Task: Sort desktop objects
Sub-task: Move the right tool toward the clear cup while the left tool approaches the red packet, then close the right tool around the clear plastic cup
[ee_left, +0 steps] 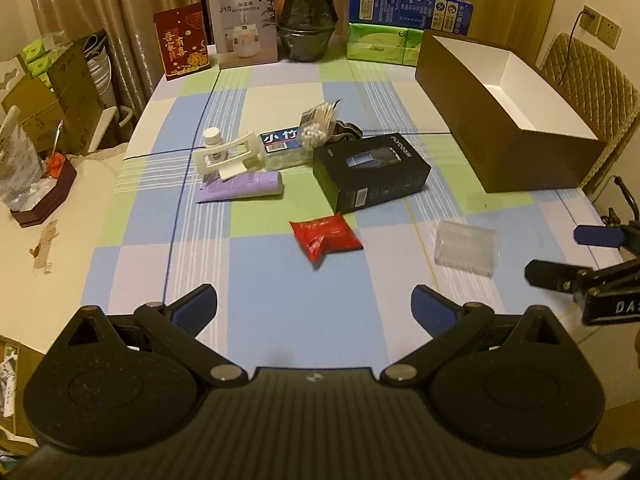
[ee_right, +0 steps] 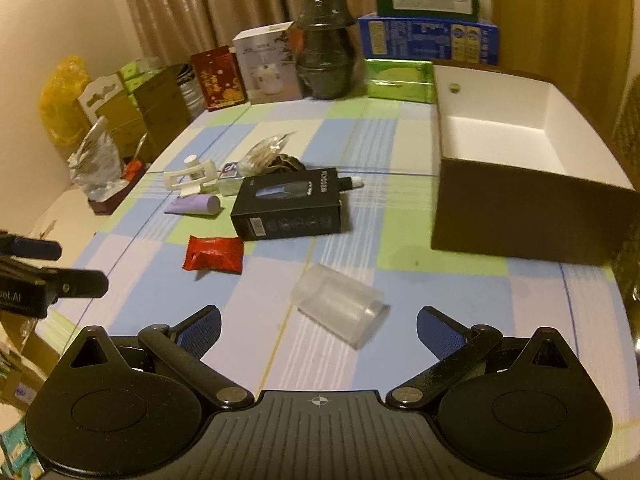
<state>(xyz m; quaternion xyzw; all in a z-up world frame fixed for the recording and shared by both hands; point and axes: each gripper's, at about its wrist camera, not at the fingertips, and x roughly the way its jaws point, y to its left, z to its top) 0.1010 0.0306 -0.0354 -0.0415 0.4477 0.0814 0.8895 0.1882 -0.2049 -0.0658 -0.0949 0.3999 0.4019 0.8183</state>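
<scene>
My left gripper (ee_left: pixel 314 300) is open and empty above the table's near edge. A red packet (ee_left: pixel 326 236) lies just ahead of it. My right gripper (ee_right: pixel 318 322) is open and empty, close behind a clear plastic box (ee_right: pixel 340 310). The same clear box (ee_left: pixel 466 248) and red packet (ee_right: pixel 214 254) show in the other views. Further off lie a black box (ee_left: pixel 370 170), a purple tube (ee_left: pixel 244 186), a white holder (ee_left: pixel 226 156), a pill bottle (ee_left: pixel 212 138), cotton swabs (ee_left: pixel 316 124) and a blue-labelled pack (ee_left: pixel 280 146). An open brown box (ee_right: pixel 516 160) stands at the right.
Along the table's far edge stand a red box (ee_left: pixel 184 40), a white carton (ee_left: pixel 246 24), a dark vase (ee_left: pixel 308 16), green tissue packs (ee_left: pixel 384 44) and blue cartons (ee_left: pixel 408 8). Cardboard boxes and clutter (ee_left: pixel 52 104) sit off the left side. A chair (ee_left: pixel 592 76) stands behind the brown box.
</scene>
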